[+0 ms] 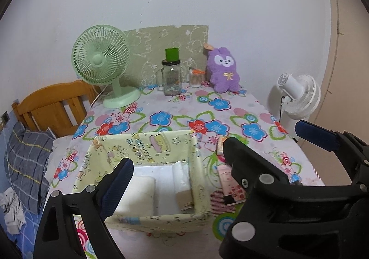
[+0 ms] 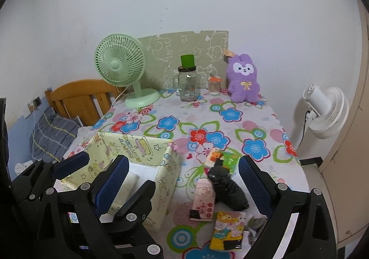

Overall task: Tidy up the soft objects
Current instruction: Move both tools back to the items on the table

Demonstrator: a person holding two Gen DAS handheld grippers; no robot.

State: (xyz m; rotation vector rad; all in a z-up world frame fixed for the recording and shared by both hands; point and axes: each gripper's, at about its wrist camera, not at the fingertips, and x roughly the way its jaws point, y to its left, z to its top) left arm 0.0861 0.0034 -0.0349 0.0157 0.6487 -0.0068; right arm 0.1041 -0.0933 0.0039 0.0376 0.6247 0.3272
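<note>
**A:** Flowered cloth is covering the table [image 2: 230,125], and it is sitting against a pale wall with a wooden bed headboard [image 1: 53,106] showing off to the left side. What is standing along the back?

**B:** A green desk fan [image 1: 101,62], a glass jar with a green lid [image 1: 171,74], a small cotton-swab pot [image 1: 196,79] and a purple plush rabbit [image 1: 224,69] are lining up under a patterned board. A white fan [image 2: 327,111] is standing just off the table's right edge.

**A:** How far is the tidying getting?

**B:** Partway, I am judging. The yellow fabric bin [image 1: 193,155] is already holding a white folded pad [image 1: 136,196] and a rolled pale item [image 1: 182,180]. Beside the bin on the cloth, several things are lying loose: a pink tissue pack [image 2: 204,201], a black crumpled bag [image 2: 227,187], a yellow cartoon pack [image 2: 228,226] and an orange pack [image 2: 213,157] further back. Those seem to be what is left.

**A:** And the tongs?

**B:** The left tongs [image 1: 207,166] are hovering over the bin, spread wide and gripping nothing. The right tongs [image 2: 184,180] are gaping just as wide, empty too, with the loose packs lying between their fingers in view.
</note>
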